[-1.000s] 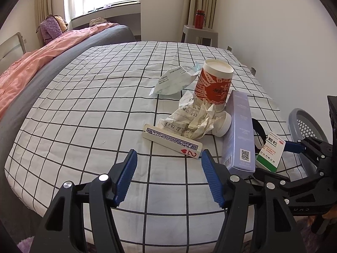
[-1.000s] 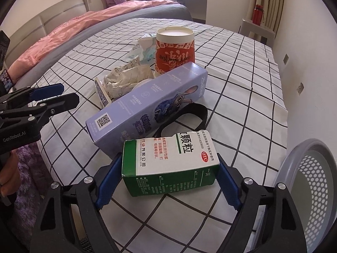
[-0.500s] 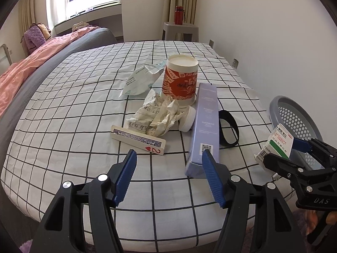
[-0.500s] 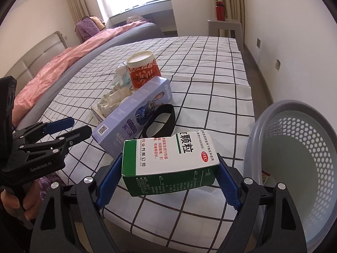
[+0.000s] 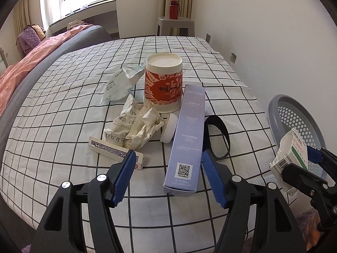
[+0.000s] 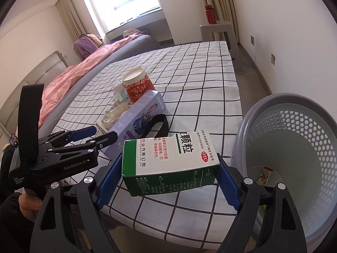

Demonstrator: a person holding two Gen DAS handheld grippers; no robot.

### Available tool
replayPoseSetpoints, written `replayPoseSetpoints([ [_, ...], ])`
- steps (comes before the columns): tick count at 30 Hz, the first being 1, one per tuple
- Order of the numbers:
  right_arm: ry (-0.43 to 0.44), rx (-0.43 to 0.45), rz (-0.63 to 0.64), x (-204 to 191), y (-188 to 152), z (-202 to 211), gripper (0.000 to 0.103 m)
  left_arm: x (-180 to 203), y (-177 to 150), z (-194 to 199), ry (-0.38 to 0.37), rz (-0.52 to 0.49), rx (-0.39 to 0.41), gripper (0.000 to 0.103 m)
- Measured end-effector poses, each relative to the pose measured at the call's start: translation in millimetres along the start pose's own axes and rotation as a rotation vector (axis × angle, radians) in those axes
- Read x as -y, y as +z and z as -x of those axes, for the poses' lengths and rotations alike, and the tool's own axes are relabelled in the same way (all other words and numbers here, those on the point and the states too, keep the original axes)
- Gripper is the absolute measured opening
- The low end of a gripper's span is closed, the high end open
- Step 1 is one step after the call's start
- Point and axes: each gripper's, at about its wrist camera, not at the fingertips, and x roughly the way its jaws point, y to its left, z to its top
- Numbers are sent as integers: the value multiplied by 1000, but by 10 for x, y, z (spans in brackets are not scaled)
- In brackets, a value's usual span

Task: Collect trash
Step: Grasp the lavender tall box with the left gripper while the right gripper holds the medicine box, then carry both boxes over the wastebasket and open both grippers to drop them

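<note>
My right gripper (image 6: 168, 181) is shut on a green and white medicine box (image 6: 170, 162), held in the air beside the rim of a grey perforated trash basket (image 6: 292, 147). The box (image 5: 292, 154) and basket (image 5: 294, 118) also show at the right of the left wrist view. My left gripper (image 5: 168, 175) is open and empty, low over the near edge of the checked bed cover, with the end of a long lilac box (image 5: 187, 141) between its fingers. Beyond lie a playing card box (image 5: 109, 149), crumpled paper (image 5: 137, 128), a white lid (image 5: 168, 127), a red paper cup (image 5: 163, 82) and a wrapper (image 5: 120, 84).
A black band (image 5: 217, 137) lies right of the lilac box. A small wrapper (image 6: 264, 174) lies in the basket. A pink quilt (image 5: 31, 59) covers the bed's left side. A grey stool (image 5: 175, 24) with a red bottle (image 5: 173, 9) stands by the far wall.
My right gripper has carried the medicine box off the bed, rightward and up to the basket's rim. My left gripper has shifted right, from facing the card box to the lilac box.
</note>
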Motion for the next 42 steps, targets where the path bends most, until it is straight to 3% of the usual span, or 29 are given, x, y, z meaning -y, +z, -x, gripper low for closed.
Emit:
replayPoseSetpoints([
  [6,11,5,-13,42,-4,45,81,81,19,-147,-4,-6,-39,63],
  [8,12,10,-18,58,2,63,81,115,-2,-179,-14,-14,-50,49],
  [9,12,13,-20,63,4,72,81,140,-16,-200,-20,-22,-62,37],
  [10,13,16,-23,68,7,82,81,157,-30,-215,-26,-28,-69,34],
  [29,23,31,-44,129,41,114,81,298,327,-575,-52,-25,-88,31],
  [42,29,55,-44,130,47,182,81,193,258,-53,-30,8,11,31],
])
